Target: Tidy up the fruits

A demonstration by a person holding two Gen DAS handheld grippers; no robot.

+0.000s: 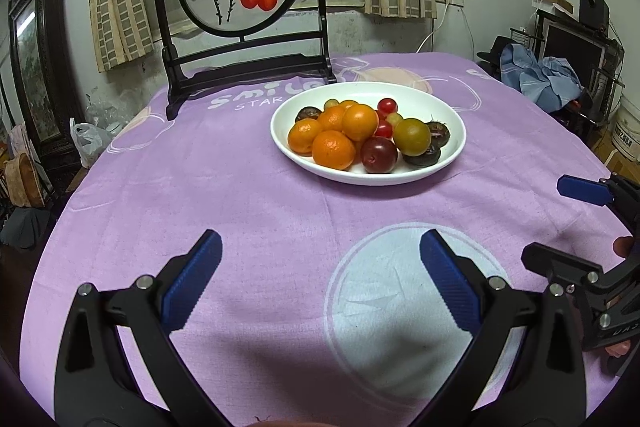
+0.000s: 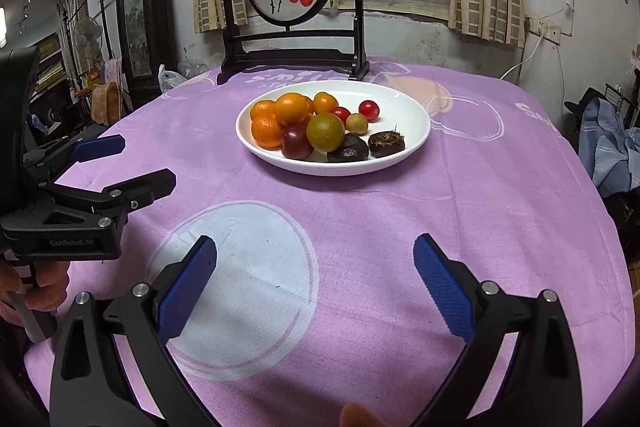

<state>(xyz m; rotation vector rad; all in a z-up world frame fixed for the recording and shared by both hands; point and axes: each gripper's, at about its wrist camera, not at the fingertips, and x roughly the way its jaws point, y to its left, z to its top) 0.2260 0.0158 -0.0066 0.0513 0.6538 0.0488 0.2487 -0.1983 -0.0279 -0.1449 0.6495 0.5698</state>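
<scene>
A purple cloth point(image 1: 224, 187), soft and faintly napped, printed with white circles and lettering, covers the whole table and curves away at its left and right edges; a broad bare stretch of it lies between the grippers and the dish. At the far edge stands a dark wooden table screen point(image 1: 240, 7) with a round painted panel of red persimmons, its feet just behind the dish. The white plate point(image 1: 452, 115), shallow, glossy and round, sits toward the far middle of the table and holds all the fruit in one heap: smooth and dimpled oranges point(image 1: 334, 149) on its left, an olive-green plum point(image 1: 412, 136) and a dark red plum point(image 1: 379, 155) at the front, rough brown water chestnuts point(image 2: 386, 143) to the right, small glossy cherry tomatoes point(image 2: 368, 109) at the back. The left gripper point(image 1: 320, 279) and right gripper point(image 2: 316, 283) hover low over the near cloth, side by side and well apart from the plate, each with its ribbed blue pads spread wide and gripping nothing.
</scene>
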